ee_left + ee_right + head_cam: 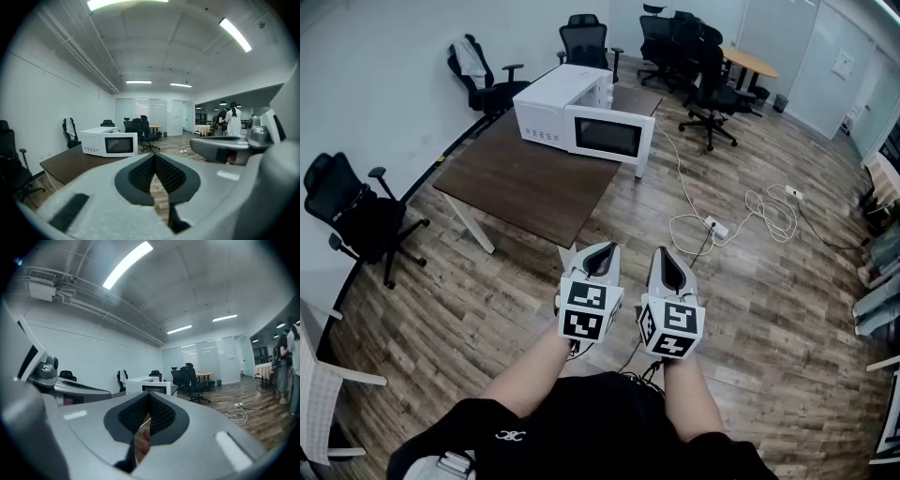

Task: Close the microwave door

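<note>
Your left tool (600, 253) and right tool (669, 261) are both closed on nothing, side by side before you. The microwave (581, 120) stands on the table (525, 187), well apart, door flush.

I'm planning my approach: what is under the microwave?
The microwave stands on a dark wooden table, near its far end. The tabletop directly beneath is hidden by the microwave.

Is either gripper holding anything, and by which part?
Nothing is held: the left gripper and the right gripper are both shut and empty.
</note>
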Motion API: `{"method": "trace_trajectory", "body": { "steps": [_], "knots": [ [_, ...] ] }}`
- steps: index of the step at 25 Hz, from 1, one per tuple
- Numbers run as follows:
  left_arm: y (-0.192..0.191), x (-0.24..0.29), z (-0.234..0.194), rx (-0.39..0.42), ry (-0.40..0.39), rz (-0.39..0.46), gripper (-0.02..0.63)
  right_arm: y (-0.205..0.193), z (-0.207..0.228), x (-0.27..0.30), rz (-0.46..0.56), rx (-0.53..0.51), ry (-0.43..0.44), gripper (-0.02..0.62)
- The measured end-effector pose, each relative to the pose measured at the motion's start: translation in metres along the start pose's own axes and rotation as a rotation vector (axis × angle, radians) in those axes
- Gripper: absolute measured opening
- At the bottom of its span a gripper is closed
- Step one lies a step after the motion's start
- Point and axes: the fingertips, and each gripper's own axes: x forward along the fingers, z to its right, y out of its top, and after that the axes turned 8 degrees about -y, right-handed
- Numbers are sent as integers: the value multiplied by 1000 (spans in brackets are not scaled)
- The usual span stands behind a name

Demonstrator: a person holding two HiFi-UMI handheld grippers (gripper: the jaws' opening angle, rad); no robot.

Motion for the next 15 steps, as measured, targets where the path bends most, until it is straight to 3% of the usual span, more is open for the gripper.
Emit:
{"method": "trace_trajectory", "body": {
  "steps": [7, 15],
  "knots": [
    [0, 9, 8, 0, 5, 0, 8, 1, 12, 1, 12, 40, 14, 8],
    [-1, 26, 33, 0, 15, 3, 8, -2, 39, -4, 18, 17, 28, 8]
  ]
}}
